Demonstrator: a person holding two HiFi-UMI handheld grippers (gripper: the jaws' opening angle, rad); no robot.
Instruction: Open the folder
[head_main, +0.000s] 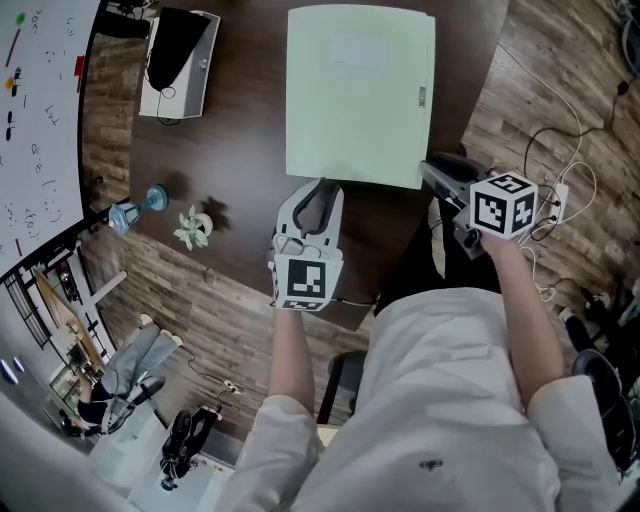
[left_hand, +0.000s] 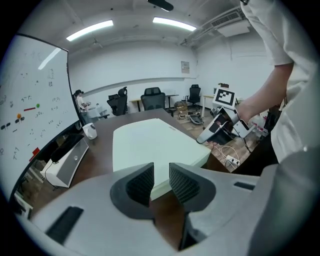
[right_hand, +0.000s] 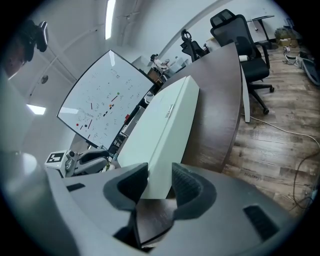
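Tongs on my left (head_main: 318, 190) stand a little apart, gripping nothing, tips just at the near edge of the pale green folder (head_main: 360, 95). It lies closed and flat on the dark counter (head_main: 240, 150), ahead of both tongs. My right tongs (head_main: 432, 172) gape wider, empty, just beside its near right corner.

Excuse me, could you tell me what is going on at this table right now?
A person holds a gripper in each hand over a dark table, working on a pale green folder that lies closed. The left gripper is at the folder's near edge, jaws apart and gripping nothing. The right gripper is at its near right corner, jaws apart with the corner between them. The cover is not yet lifted.
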